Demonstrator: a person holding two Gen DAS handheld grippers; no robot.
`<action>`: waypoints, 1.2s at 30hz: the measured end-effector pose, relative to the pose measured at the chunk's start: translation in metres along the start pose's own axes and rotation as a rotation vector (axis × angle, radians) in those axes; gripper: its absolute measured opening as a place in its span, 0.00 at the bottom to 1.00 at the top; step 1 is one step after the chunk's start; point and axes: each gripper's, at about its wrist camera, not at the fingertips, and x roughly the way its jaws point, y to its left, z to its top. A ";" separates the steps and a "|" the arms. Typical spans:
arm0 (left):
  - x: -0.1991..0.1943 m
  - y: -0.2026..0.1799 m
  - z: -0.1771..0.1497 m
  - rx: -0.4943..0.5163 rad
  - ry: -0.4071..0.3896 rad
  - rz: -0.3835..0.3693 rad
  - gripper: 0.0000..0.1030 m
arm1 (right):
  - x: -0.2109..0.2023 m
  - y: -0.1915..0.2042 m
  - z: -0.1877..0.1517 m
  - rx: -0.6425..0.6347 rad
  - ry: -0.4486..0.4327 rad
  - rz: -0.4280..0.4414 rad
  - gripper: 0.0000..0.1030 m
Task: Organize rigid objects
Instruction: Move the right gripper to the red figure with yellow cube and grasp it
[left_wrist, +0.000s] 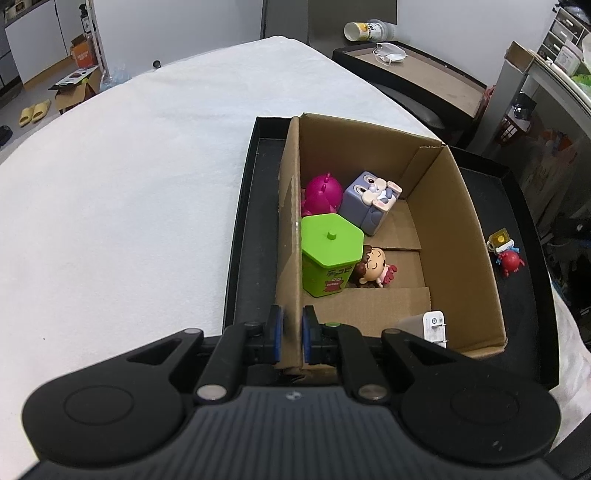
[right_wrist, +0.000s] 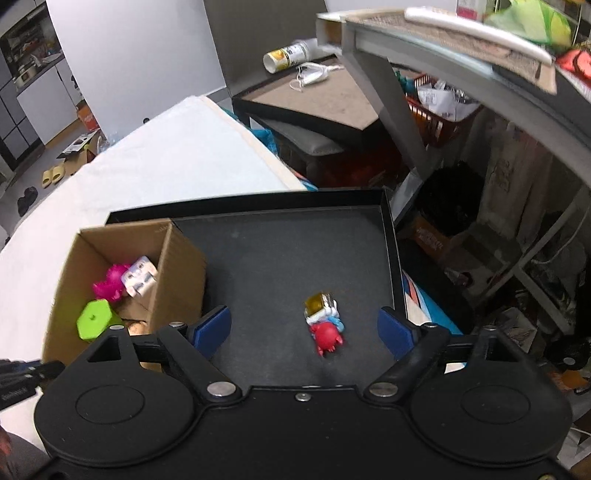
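A cardboard box (left_wrist: 469, 206) stands in a black tray (left_wrist: 255, 184). Inside lie a green hexagonal tub (left_wrist: 328, 247), a pink toy (left_wrist: 323, 194), a purple rabbit cube (left_wrist: 369, 201), a doll figure (left_wrist: 373, 266) and a white charger (left_wrist: 434, 326). My left gripper (left_wrist: 291, 332) is shut on the box's near left wall. A small red figure with a gold cube (right_wrist: 325, 321) lies on the tray floor (right_wrist: 288, 251) outside the box (right_wrist: 177, 291). My right gripper (right_wrist: 303, 328) is open, its fingers on either side of that figure, just above the tray.
The tray sits on a white cloth-covered table (left_wrist: 129, 184). A dark side table (left_wrist: 424, 77) with a cup and a mask stands behind. Cluttered shelves and baskets (right_wrist: 461, 110) are to the right. Boxes and slippers lie on the floor at far left.
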 end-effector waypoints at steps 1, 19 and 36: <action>0.000 0.000 0.000 0.000 0.002 0.003 0.10 | 0.004 -0.002 -0.003 0.000 0.003 0.005 0.83; 0.005 -0.009 0.007 0.000 0.022 0.060 0.10 | 0.061 -0.017 -0.020 -0.052 0.031 0.039 0.71; 0.013 -0.016 0.005 0.004 0.057 0.107 0.09 | 0.096 -0.005 -0.028 -0.154 0.057 -0.010 0.35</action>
